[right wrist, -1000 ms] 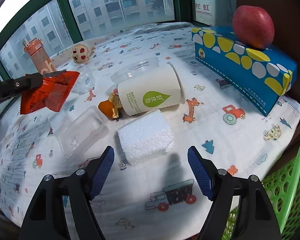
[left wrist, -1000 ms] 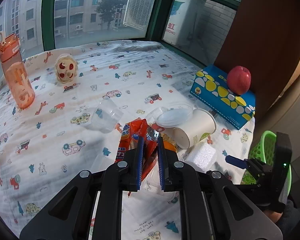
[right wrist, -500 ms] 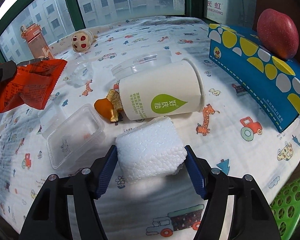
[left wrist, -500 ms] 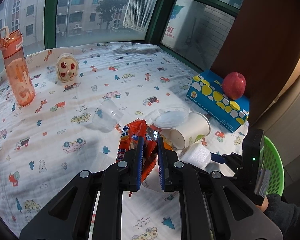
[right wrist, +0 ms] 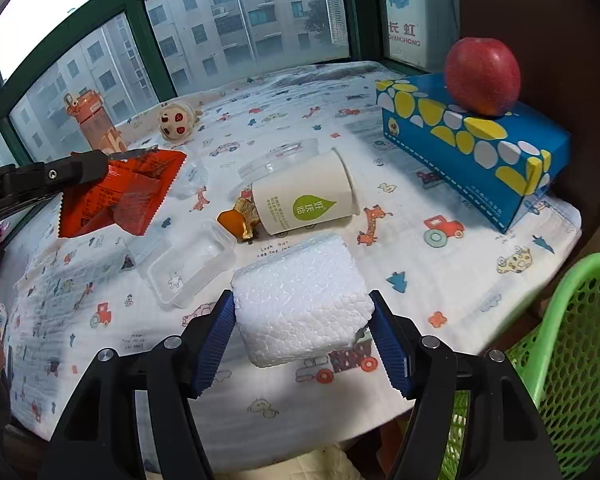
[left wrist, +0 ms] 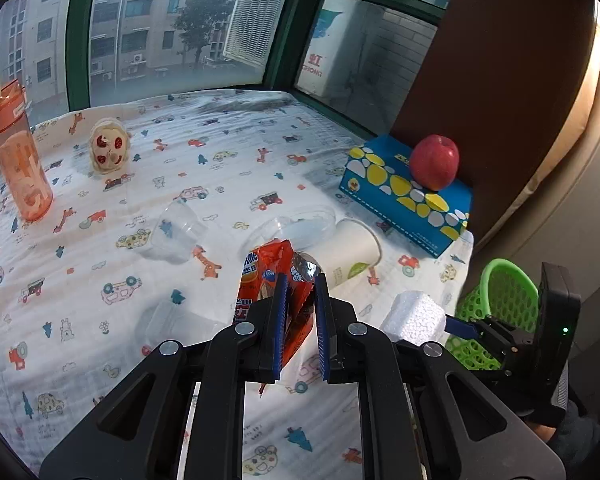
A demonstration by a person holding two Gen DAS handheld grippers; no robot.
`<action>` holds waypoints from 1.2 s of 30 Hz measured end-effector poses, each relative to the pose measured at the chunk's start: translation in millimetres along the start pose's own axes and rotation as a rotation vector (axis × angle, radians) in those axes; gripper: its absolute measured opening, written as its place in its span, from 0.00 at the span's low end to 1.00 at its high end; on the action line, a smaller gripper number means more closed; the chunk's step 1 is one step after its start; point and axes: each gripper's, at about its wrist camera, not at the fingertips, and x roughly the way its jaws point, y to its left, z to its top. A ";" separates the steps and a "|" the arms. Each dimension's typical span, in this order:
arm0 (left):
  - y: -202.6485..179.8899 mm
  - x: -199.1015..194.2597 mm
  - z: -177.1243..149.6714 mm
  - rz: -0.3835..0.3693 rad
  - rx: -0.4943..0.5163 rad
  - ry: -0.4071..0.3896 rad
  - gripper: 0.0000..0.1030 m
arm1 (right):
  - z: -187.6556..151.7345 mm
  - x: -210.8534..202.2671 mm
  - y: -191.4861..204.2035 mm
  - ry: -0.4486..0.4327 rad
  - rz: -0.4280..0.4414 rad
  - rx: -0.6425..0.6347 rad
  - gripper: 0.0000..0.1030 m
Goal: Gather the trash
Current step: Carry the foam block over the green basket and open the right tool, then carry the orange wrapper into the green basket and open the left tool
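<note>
- The left gripper (left wrist: 300,312) is nearly closed, pinching an orange wrapper (left wrist: 272,280) that hangs clear of the table (left wrist: 100,360).
- The right gripper (right wrist: 302,340) has its pads pressed on both sides of a white foam block (right wrist: 300,300); the block looks lifted off the cloth, near the table's right edge.
- The green basket (right wrist: 572,340) stands just past that edge, to the right and lower. Its inside is mostly hidden, so I cannot tell what it already holds.
- Judged from this, two pieces are picked up but neither is in the basket yet; the drop is the step in hand.
- Left on the table, mid-scene: a paper cup (right wrist: 304,200) on its side, a clear lid (right wrist: 278,158) just behind it, and orange peel (right wrist: 238,222) at its mouth.
- Also left: a clear tray (right wrist: 188,268) nearer and to the left, and a clear cup (left wrist: 172,236) further left.
- The bottle (left wrist: 16,156), the small toy (left wrist: 108,148), the blue box (left wrist: 404,196) and the apple (left wrist: 434,162) on it look like keepers, not trash.
- So the job seems early: most of the litter is not yet collected.
</note>
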 end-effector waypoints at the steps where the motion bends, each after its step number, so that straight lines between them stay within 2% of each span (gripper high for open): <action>1: -5.4 -0.4 -0.1 -0.008 0.008 -0.001 0.12 | -2.0 -7.8 -2.8 -0.009 -0.002 0.008 0.62; 8: -53.2 -1.0 -3.2 -0.071 0.073 0.005 0.12 | -19.5 -67.5 -37.7 -0.085 -0.051 0.087 0.62; 17: -119.9 5.0 -8.3 -0.163 0.158 0.025 0.12 | -54.9 -129.3 -114.7 -0.130 -0.212 0.204 0.63; 26: -181.8 13.0 -18.1 -0.240 0.244 0.063 0.12 | -92.4 -160.7 -179.2 -0.131 -0.328 0.325 0.64; 28: -195.3 14.4 -21.1 -0.253 0.264 0.072 0.12 | -98.0 -163.9 -187.2 -0.135 -0.335 0.346 0.64; 30: -208.3 17.0 -23.5 -0.264 0.285 0.081 0.12 | -102.0 -166.7 -193.3 -0.140 -0.338 0.361 0.69; 36: -238.9 27.9 -31.8 -0.298 0.322 0.122 0.12 | -109.1 -176.9 -203.6 -0.166 -0.343 0.387 0.71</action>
